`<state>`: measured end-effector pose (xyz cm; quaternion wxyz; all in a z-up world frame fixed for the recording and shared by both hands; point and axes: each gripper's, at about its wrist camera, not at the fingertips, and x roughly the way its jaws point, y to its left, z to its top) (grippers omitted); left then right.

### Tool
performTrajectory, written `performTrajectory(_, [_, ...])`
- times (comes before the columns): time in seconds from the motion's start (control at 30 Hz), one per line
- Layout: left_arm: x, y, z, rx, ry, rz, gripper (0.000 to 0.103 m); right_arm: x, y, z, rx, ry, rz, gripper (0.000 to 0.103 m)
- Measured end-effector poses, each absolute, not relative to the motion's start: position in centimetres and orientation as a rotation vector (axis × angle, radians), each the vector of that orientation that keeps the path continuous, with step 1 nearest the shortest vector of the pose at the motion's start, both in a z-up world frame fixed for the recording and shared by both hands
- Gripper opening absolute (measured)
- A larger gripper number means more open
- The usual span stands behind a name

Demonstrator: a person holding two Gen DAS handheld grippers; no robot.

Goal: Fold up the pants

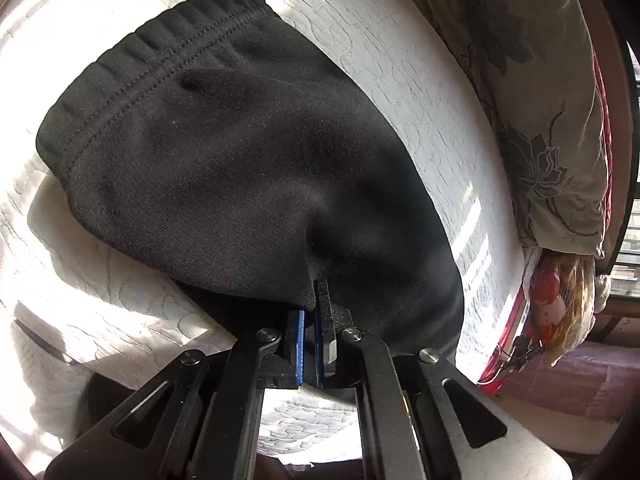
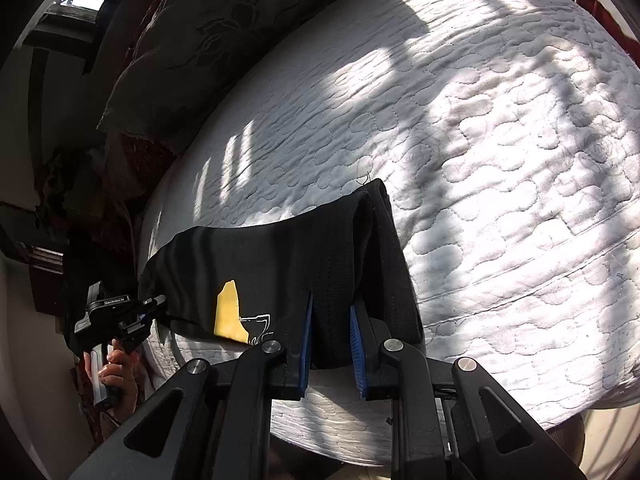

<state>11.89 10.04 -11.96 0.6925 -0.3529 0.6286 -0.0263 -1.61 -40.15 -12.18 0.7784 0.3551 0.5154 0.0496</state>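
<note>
Black pants point(image 1: 240, 152) lie bunched on a white quilted mattress point(image 1: 400, 60), their ribbed waistband point(image 1: 160, 52) at the upper left. My left gripper point(image 1: 314, 304) is shut, pinching a fold at the pants' near edge between its blue pads. In the right wrist view the pants point(image 2: 288, 256) show a yellow patch point(image 2: 228, 312) and a white print. My right gripper point(image 2: 332, 312) is shut on a thick ribbed band of the pants near the mattress point(image 2: 480, 160) front edge. At the pants' left end a hand point(image 2: 116, 372) holds the left gripper point(image 2: 154, 306).
A floral pillow point(image 1: 520, 100) lies along the far side of the bed, dark in the right wrist view point(image 2: 208, 32). A red and yellow bundle point(image 1: 560, 304) sits by the bed's corner. The mattress stretches wide to the right of the pants.
</note>
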Motion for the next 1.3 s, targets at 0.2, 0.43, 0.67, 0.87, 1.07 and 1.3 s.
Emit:
performTrajectory(0.2, [10.6, 10.8, -9.2, -0.823, 1.369, -0.133, 0.001, -2.2, -41.0, -10.5, 0.848, 1.039, 0.162, 0.014])
performTrajectory(0.43, [10.1, 10.4, -11.7, -0.736, 1.424, -0.076, 0.001, -3.2, -42.2, -11.7, 0.835, 1.081, 0.112, 0.014])
performTrajectory(0.67, [9.9, 10.8, -12.4, -0.711, 1.458, -0.100, 0.005, -2.8, -40.9, -13.5, 0.725, 1.156, 0.068, 0.020])
performTrajectory(0.87, [7.6, 9.4, -9.5, -0.620, 1.430, -0.197, 0.022, -2.9, -43.2, -10.9, 0.774, 1.059, 0.043, 0.037])
performTrajectory(1.07, [9.2, 4.6, -6.4, -0.468, 1.357, -0.271, 0.032, 0.3, -42.5, -11.4, 0.781, 1.063, 0.054, 0.042])
performTrajectory(1.3, [12.0, 1.8, -10.1, -0.393, 1.452, -0.230, 0.033, 1.6, -40.9, -10.2, 0.614, 1.048, 0.003, 0.006])
